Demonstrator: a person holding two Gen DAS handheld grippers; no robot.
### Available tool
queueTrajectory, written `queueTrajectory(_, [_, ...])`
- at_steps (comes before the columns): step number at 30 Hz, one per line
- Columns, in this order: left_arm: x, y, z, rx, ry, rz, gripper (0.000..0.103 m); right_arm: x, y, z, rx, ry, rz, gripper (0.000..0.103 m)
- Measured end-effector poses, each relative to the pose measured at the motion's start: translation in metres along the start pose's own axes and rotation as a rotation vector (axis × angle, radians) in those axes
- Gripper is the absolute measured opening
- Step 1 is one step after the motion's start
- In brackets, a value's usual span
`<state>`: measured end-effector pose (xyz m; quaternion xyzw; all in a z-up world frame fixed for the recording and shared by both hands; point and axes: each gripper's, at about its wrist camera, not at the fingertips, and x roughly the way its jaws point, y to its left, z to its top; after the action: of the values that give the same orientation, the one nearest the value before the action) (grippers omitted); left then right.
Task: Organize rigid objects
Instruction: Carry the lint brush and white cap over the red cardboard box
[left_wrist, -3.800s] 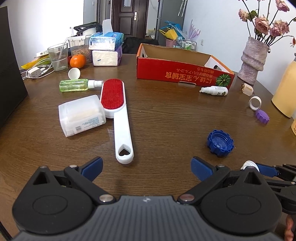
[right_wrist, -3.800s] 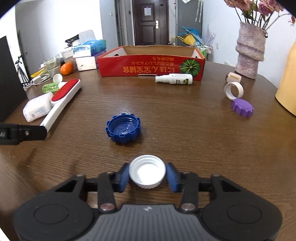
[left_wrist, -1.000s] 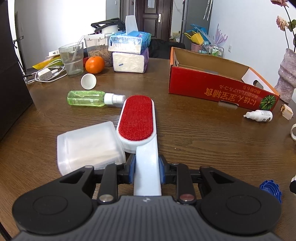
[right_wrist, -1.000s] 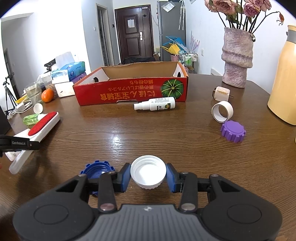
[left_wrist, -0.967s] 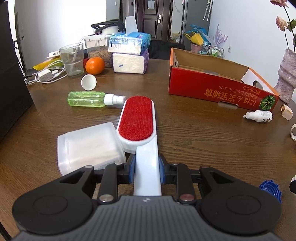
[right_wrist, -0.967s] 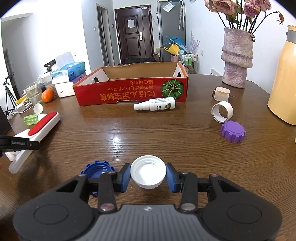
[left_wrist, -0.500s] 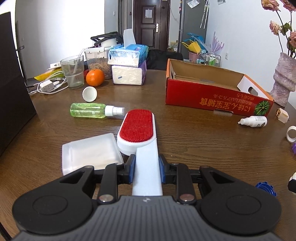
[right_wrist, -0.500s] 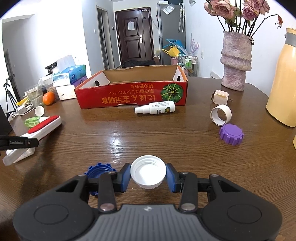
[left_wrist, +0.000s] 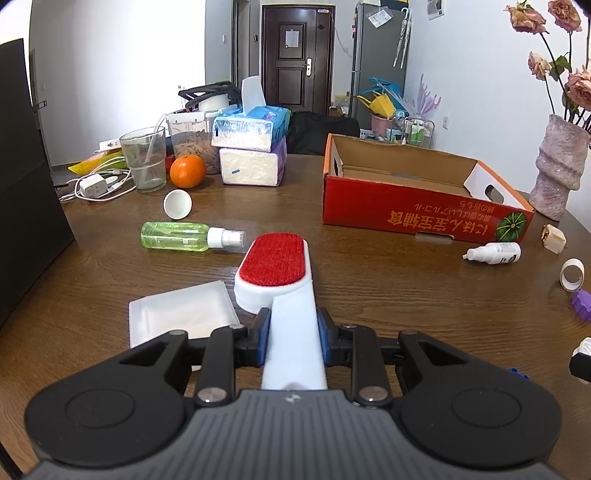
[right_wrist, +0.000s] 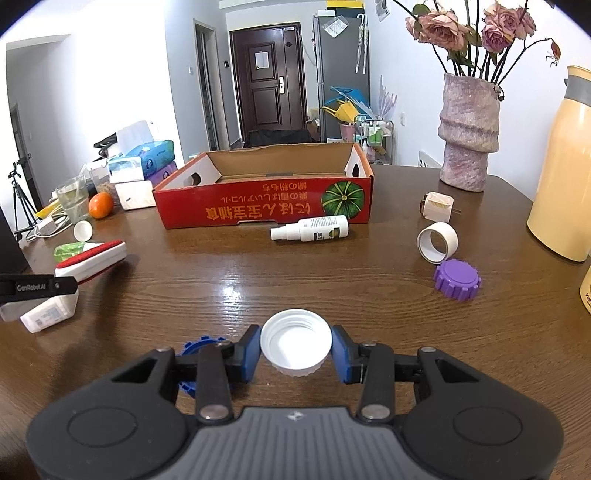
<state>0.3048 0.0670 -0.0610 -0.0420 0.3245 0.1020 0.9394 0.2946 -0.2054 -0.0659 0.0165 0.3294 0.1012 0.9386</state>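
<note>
Lint brush (left_wrist: 275, 275), clamped by its white handle in the left gripper (left_wrist: 291, 338) above the table's (left_wrist: 369, 280) near edge, is best kept level toward the red box (left_wrist: 417, 206), while the white cap (right_wrist: 295, 341) is pinched in the right gripper (right_wrist: 295, 356).

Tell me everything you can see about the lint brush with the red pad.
The lint brush is white plastic with an oval red fabric pad on its head and a long flat handle. The left claw is shut on the handle, blue pads pressing both sides. The right wrist view shows its head lifted clear of the table, above the clear plastic box, pad facing up.
</note>
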Motion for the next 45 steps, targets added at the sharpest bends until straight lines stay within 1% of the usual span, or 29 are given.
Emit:
queueTrajectory(12, [-0.012, -0.006, 0.011, 0.01, -0.033, -0.012, 0.026, -0.005, 0.0, 0.008, 0.0, -0.023, 0.005, 0.04])
queueTrajectory(22, [-0.02, -0.021, 0.027, 0.034, -0.069, -0.035, 0.026, -0.007, -0.002, 0.022, 0.003, -0.053, 0.013, 0.04])
queueTrajectory(33, [-0.018, -0.041, 0.05, 0.043, -0.104, -0.068, 0.026, -0.002, -0.005, 0.047, 0.007, -0.096, 0.02, 0.04])
queueTrajectory(45, [-0.01, -0.064, 0.077, 0.05, -0.147, -0.105, 0.026, 0.016, -0.007, 0.079, 0.018, -0.152, 0.02, 0.04])
